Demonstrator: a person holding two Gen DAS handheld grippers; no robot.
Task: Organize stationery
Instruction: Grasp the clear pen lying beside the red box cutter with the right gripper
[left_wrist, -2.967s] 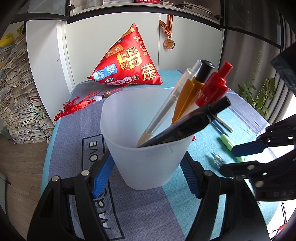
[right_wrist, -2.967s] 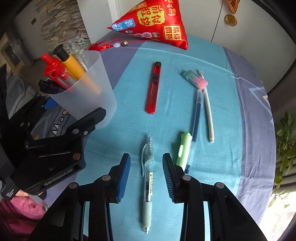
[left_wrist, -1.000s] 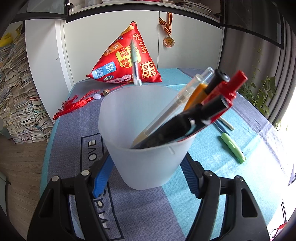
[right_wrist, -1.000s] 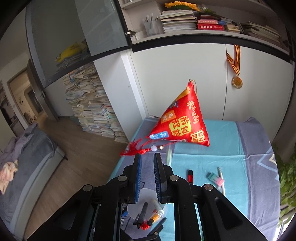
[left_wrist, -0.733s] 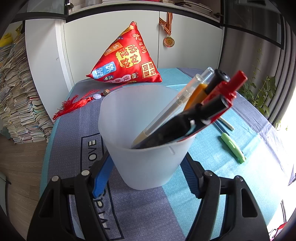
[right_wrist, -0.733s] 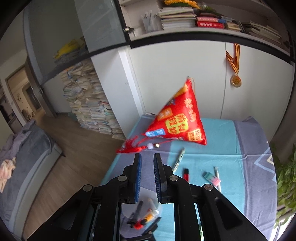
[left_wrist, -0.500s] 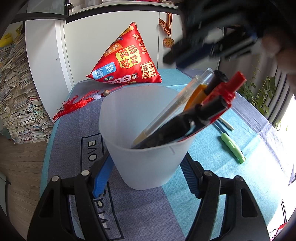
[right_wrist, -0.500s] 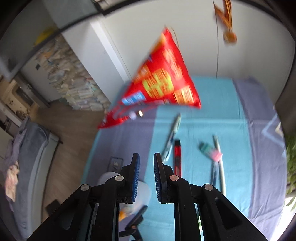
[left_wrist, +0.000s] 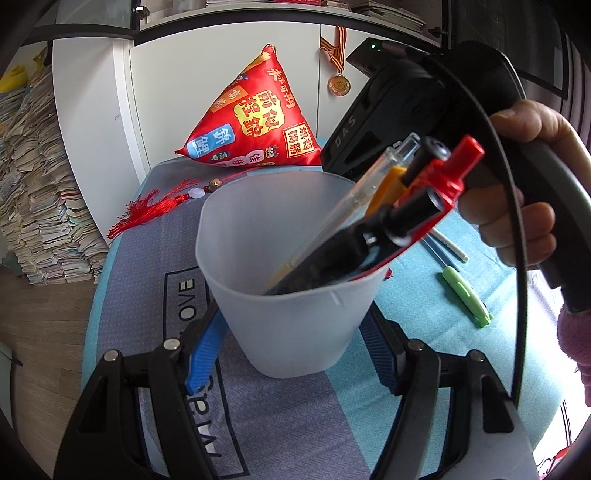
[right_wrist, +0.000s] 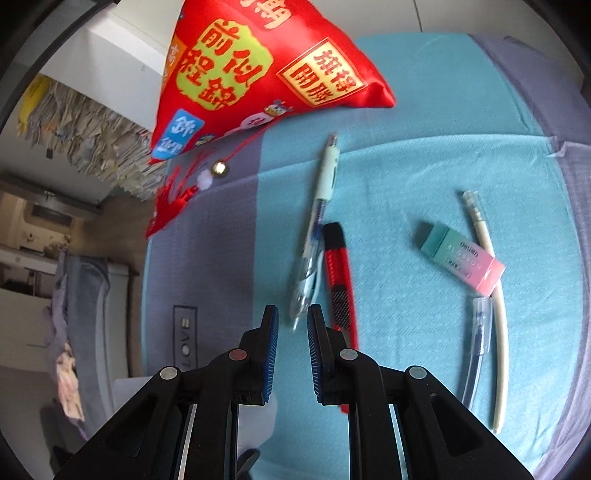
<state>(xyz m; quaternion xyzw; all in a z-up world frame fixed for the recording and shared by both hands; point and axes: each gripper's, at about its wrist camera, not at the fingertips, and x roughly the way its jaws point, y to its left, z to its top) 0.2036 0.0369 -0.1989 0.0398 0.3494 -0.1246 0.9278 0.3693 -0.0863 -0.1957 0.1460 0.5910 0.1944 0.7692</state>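
The left hand-held gripper (left_wrist: 291, 354) clamped the cup (left_wrist: 288, 273) to steady it for pens; the right hand-held gripper (right_wrist: 292, 350), nearly closed and empty, hovered over the clear pen (right_wrist: 314, 236).

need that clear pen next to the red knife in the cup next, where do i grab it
Probably the pale rubber grip of the clear pen, from straight above, fingers across the barrel. It lies flat on the cloth, and up there it angles clear of the red knife; its clip end nearly touches the knife. The right gripper hovers over that crowded end.
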